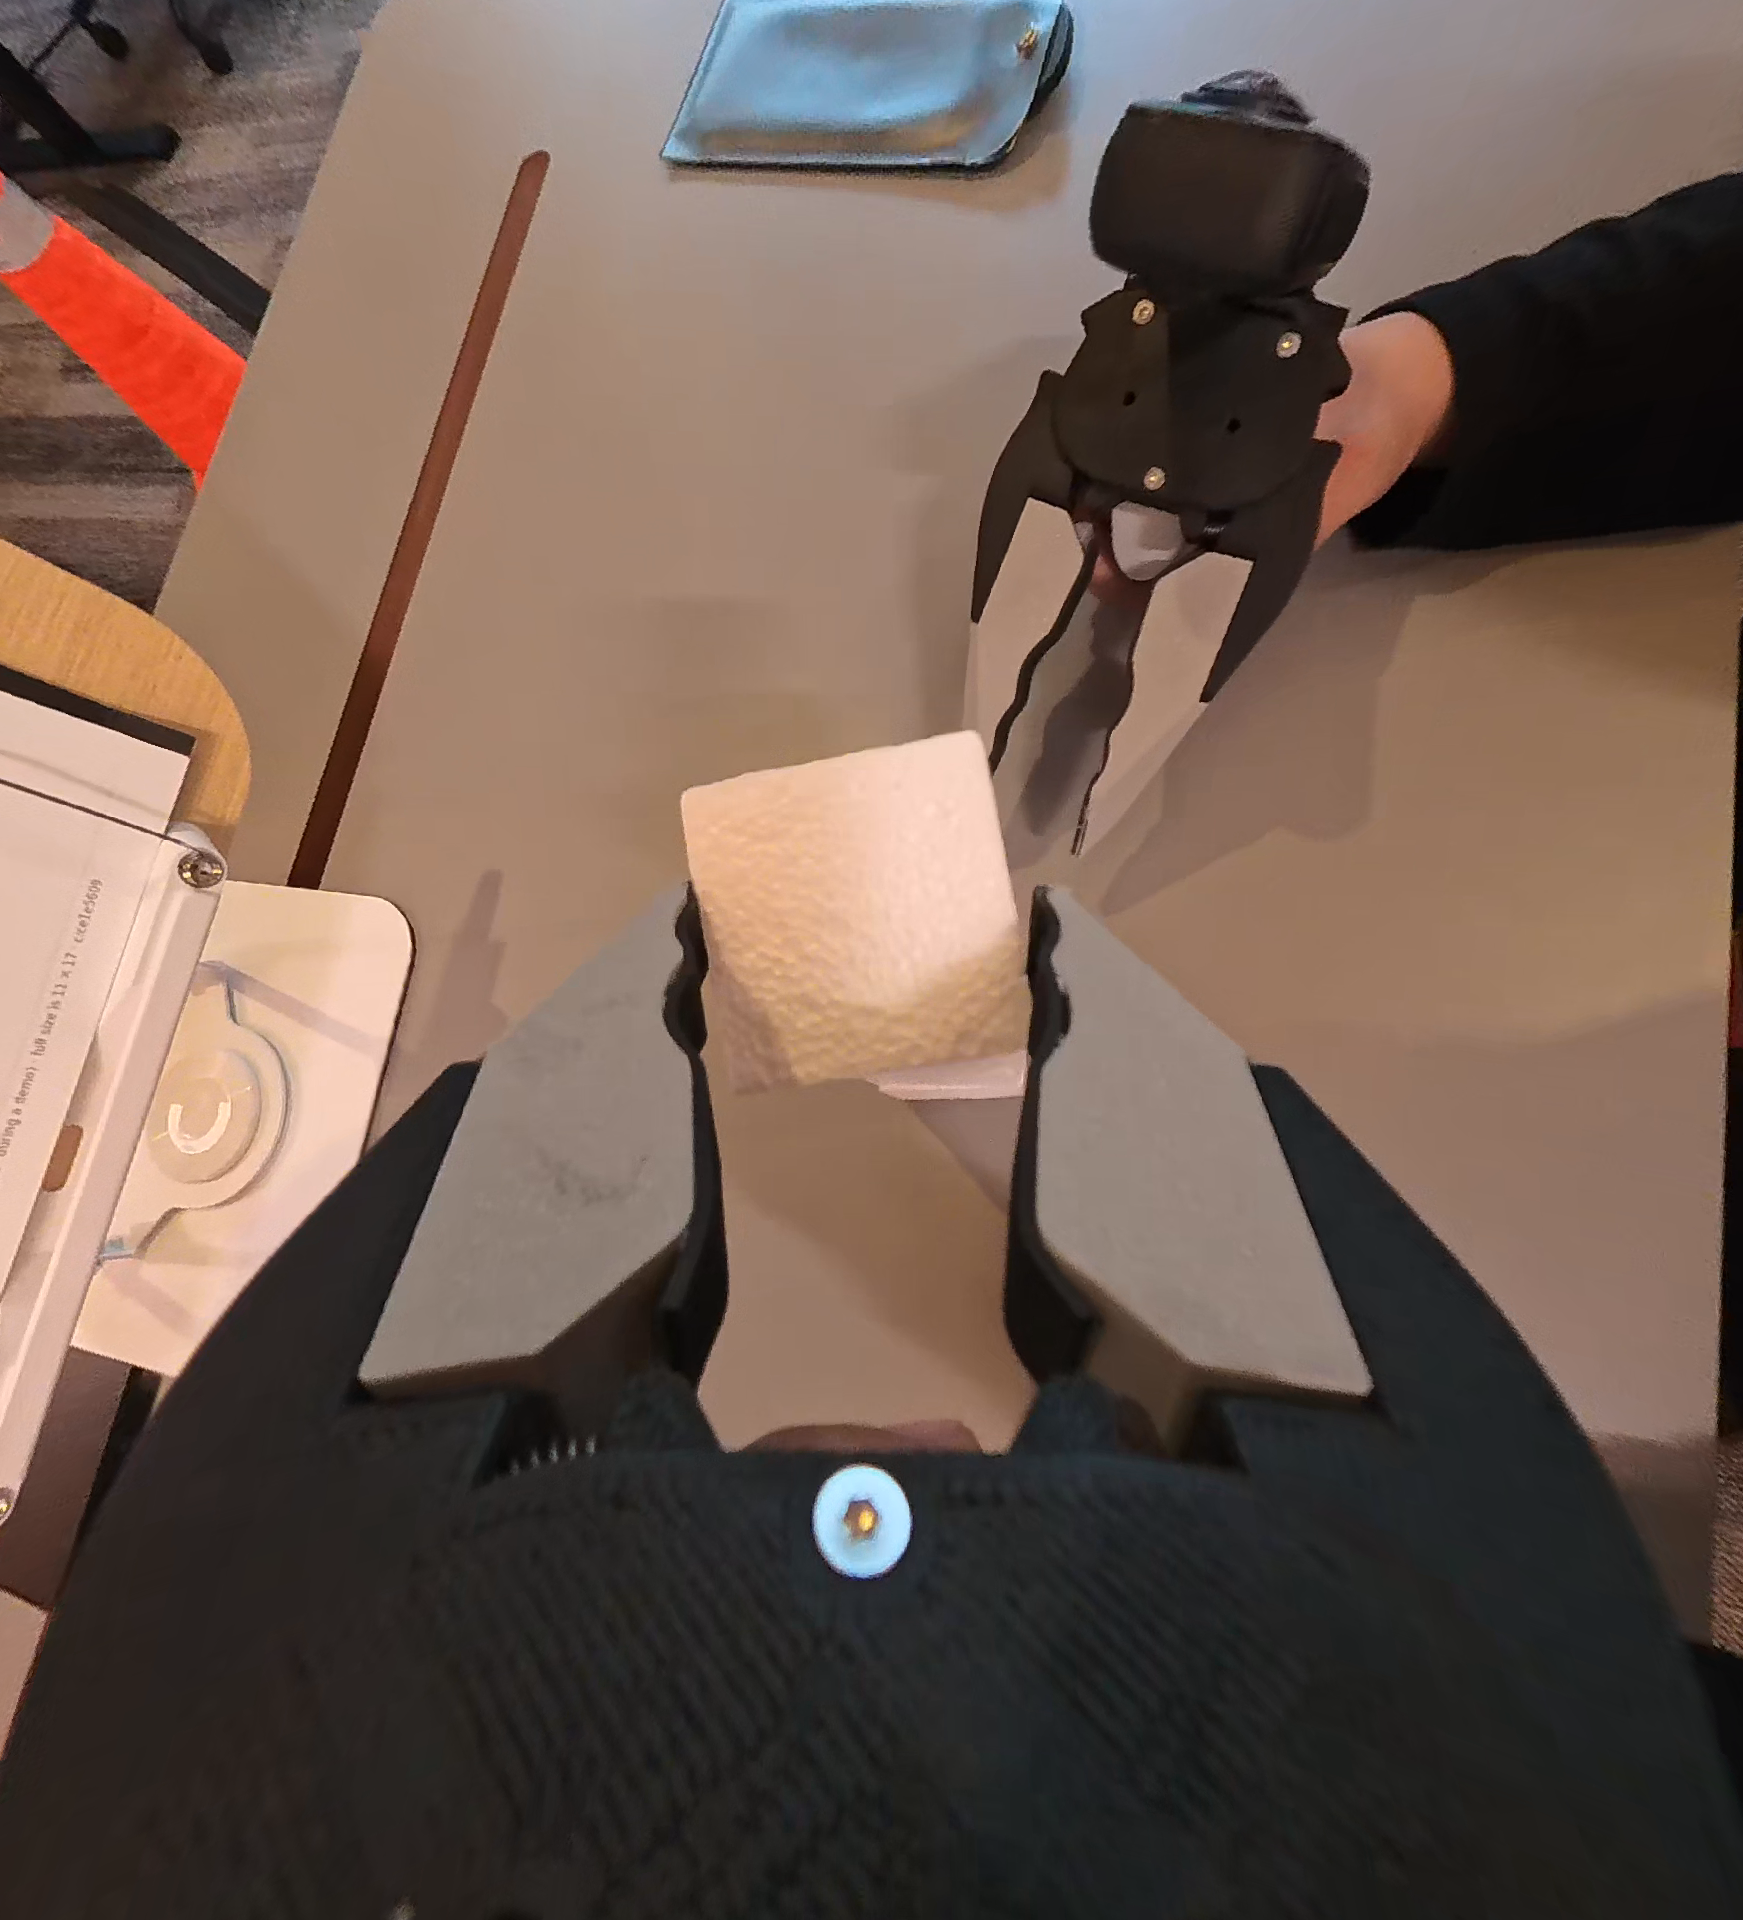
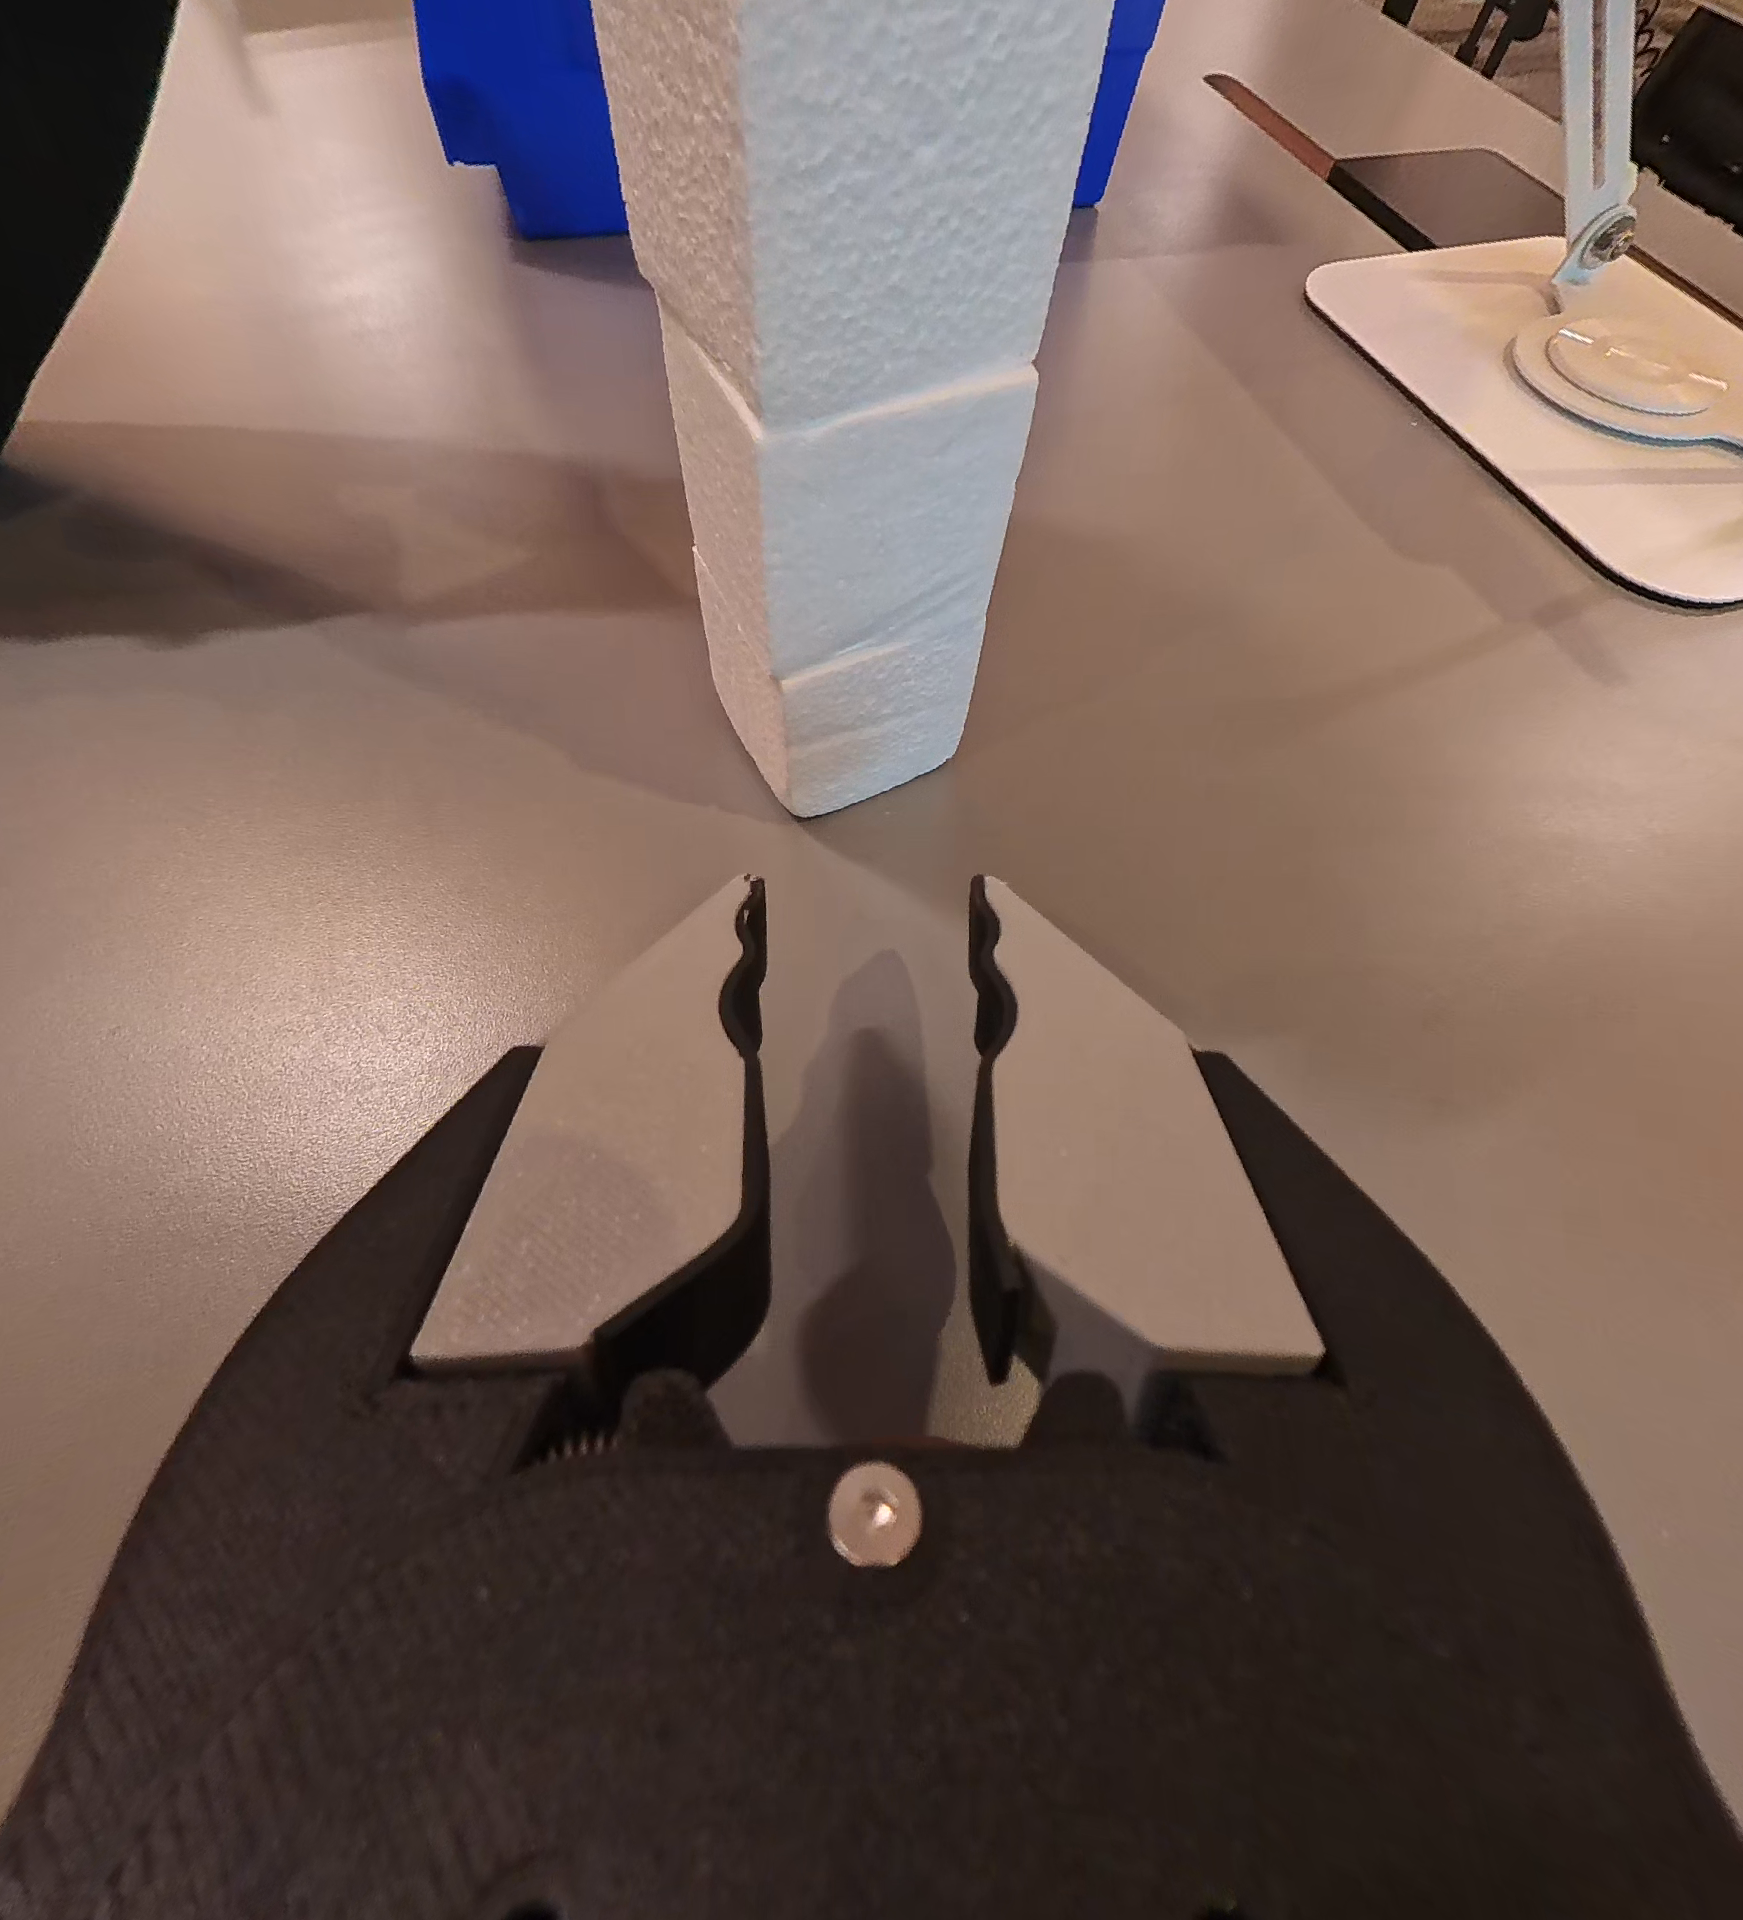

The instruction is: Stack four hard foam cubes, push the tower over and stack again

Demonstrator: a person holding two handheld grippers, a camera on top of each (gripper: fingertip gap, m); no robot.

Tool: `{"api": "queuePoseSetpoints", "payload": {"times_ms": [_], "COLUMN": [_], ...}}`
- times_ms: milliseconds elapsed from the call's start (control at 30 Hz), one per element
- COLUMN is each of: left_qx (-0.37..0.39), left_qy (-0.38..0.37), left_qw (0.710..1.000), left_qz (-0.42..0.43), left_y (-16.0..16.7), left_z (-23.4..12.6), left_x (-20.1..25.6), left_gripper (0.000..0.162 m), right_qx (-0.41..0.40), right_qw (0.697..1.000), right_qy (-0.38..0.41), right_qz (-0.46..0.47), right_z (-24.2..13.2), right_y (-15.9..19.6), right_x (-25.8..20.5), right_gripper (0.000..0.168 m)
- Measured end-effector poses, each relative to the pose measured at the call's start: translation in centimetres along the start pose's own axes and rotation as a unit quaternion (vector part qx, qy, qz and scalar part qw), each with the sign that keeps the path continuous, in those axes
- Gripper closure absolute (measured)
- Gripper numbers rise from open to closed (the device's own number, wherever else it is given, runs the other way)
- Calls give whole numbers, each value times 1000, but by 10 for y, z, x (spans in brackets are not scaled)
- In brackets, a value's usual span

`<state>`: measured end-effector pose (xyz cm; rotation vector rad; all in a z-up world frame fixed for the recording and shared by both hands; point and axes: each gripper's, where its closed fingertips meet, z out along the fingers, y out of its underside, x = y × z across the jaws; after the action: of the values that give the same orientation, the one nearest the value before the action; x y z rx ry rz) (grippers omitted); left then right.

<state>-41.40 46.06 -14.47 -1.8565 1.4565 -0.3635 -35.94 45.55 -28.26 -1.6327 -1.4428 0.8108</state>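
A tower of white foam cubes (image 2: 846, 499) stands on the grey table (image 2: 223, 935); its top runs out of the right wrist view. In the left wrist view I look down on the top cube (image 1: 846, 914), which sits between the fingers of my left gripper (image 1: 862, 935). Both pads touch its sides, so the gripper is shut on it. A sliver of a lower cube (image 1: 960, 1075) shows beneath. My right gripper (image 2: 867, 894) is open and empty, low over the table just in front of the tower's base. It also shows in the left wrist view (image 1: 1038, 805), held by a hand in a black sleeve.
A blue box (image 2: 493, 125) stands behind the tower. A white stand base (image 2: 1573, 416) lies right of it, and shows in the left wrist view (image 1: 306, 1039) with a clear sheet holder (image 1: 15, 1039). A grey-blue pouch (image 1: 867, 83) lies at the table's far end. The grippers' ends are close to 15 cm from one another.
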Motion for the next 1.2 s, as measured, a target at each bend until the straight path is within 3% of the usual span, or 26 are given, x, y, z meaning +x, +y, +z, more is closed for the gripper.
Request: {"api": "queuePoseSetpoints", "payload": {"times_ms": [1200], "left_qx": [2], "left_qy": [7], "left_qw": [1000], "left_qz": [20], "left_y": [3], "left_z": [2], "left_x": [1], "left_gripper": [101], "right_qx": [-1], "right_qw": [1000], "right_qy": [1], "right_qz": [-2], "right_z": [0], "right_y": [0], "right_x": [0], "right_gripper": [132]}}
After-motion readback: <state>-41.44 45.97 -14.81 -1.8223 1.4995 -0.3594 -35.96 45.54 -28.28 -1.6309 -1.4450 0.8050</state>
